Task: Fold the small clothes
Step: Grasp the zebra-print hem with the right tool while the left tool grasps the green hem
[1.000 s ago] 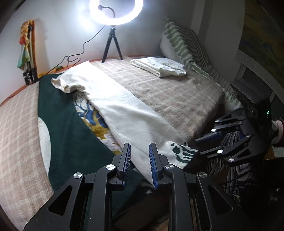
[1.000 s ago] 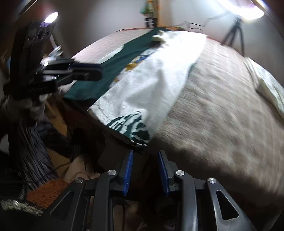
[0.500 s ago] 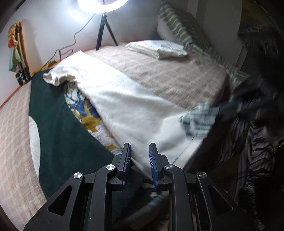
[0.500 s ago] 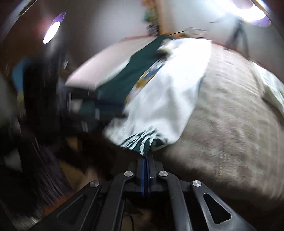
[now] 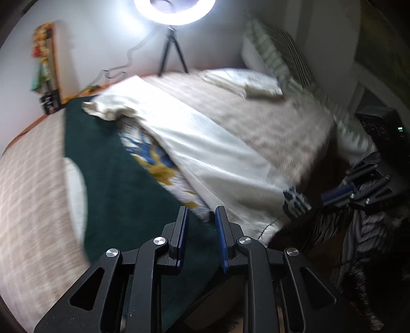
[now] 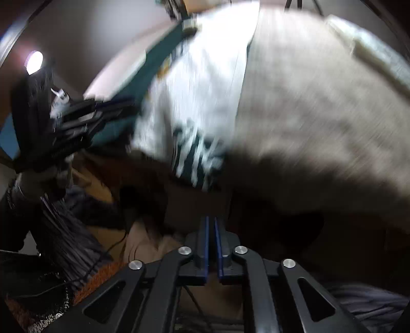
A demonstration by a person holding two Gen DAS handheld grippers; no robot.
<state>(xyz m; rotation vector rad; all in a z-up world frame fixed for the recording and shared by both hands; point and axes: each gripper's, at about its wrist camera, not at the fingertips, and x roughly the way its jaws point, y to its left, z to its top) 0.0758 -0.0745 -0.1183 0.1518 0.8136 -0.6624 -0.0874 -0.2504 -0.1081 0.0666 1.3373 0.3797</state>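
Note:
A dark green cloth (image 5: 110, 179) with a blue and yellow flower print lies spread on the bed, and its white underside (image 5: 205, 146) is folded over it lengthwise. The folded part's green-and-white striped corner (image 5: 296, 202) (image 6: 200, 158) hangs at the bed's near edge. My left gripper (image 5: 201, 212) hovers open over the near hem, where the cloth's printed edge lies at its tips unpressed. Below the striped corner and off the bed, my right gripper (image 6: 211, 225) has its jaws opening, a narrow gap with nothing between them. The views are blurred.
A beige checked bedspread (image 5: 269, 123) covers the bed. A folded white stack (image 5: 251, 82) and a striped pillow (image 5: 276, 51) lie at the far right. A ring light on a tripod (image 5: 174, 15) stands behind the bed. The person's striped clothing (image 5: 358, 230) is on the right.
Half a second ago my right gripper was shut on the striped corner. Now it has let go and drawn back below the bed edge. The left gripper shifted slightly, its gap unchanged.

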